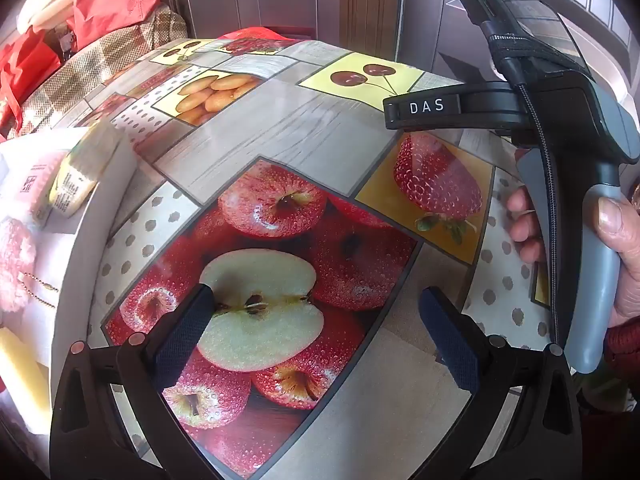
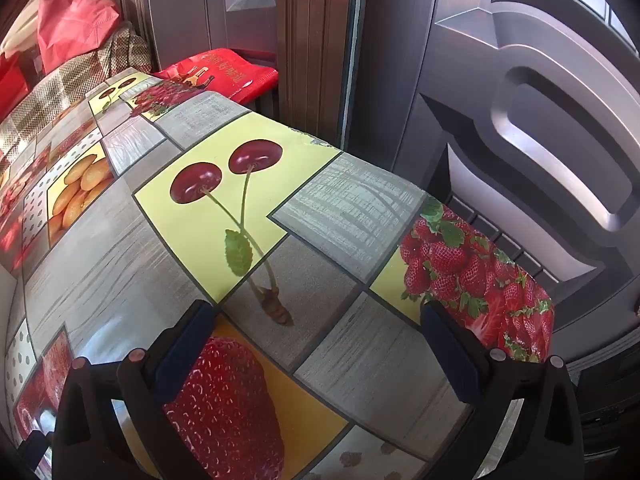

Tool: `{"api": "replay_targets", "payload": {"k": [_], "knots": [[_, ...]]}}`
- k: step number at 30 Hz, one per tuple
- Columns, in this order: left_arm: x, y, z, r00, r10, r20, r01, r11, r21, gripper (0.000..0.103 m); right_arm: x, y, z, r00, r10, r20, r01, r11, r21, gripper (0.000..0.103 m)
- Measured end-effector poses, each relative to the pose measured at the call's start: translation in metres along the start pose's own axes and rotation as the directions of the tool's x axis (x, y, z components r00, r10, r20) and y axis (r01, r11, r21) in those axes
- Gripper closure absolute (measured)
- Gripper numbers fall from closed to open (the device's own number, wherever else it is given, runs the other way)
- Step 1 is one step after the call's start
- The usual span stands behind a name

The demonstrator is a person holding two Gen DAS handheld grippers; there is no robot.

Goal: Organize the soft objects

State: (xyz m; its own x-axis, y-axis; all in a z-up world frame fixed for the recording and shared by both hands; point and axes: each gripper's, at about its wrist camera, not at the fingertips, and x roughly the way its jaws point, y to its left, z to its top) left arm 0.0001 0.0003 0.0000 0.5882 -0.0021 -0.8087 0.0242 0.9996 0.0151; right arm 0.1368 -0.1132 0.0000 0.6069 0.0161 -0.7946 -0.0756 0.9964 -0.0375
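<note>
Both jaws wide, nothing between them: left hand-held gripper (image 1: pixel 316 312) and right hand-held gripper (image 2: pixel 320 328) hover over the bare tabletop (image 1: pixel 280 120). Far edge clear. One white box (image 1: pixel 60 260) at the tabletop's left edge holds one pink plush (image 1: pixel 14 264) and one yellow pouch (image 1: pixel 76 184).

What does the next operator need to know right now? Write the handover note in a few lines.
Left gripper: fingers wide open, empty, angled down over the fruit-print tablecloth.
Right gripper: fingers wide open, empty, angled down over the same cloth near the table's right edge; a hand holds its grey handle.
Job's things: a white round-edged container sits at the left, holding a fluffy pink pom-pom with a bead chain, a pale yellow printed packet and other items too blurred to name.
Done: cannot tell from here.
Left: nothing is gripped yet; the soft items are yet to be handled.
</note>
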Motion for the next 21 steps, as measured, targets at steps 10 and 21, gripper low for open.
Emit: {"api": "replay_targets", "payload": {"k": [10, 21], "knots": [[-0.0001, -0.0003, -0.0001, 1.0, 0.002, 0.0, -0.002, 1.0, 0.002, 0.001, 0.0001, 0.0, 0.0, 1.0, 0.0, -0.001, 0.0, 1.0, 0.0, 0.0], [-0.0001, -0.0002, 0.0, 1.0, 0.002, 0.0, -0.002, 1.0, 0.001, 0.001, 0.0001, 0.0, 0.0, 1.0, -0.001, -0.002, 0.001, 1.0, -0.001, 0.0]]}}
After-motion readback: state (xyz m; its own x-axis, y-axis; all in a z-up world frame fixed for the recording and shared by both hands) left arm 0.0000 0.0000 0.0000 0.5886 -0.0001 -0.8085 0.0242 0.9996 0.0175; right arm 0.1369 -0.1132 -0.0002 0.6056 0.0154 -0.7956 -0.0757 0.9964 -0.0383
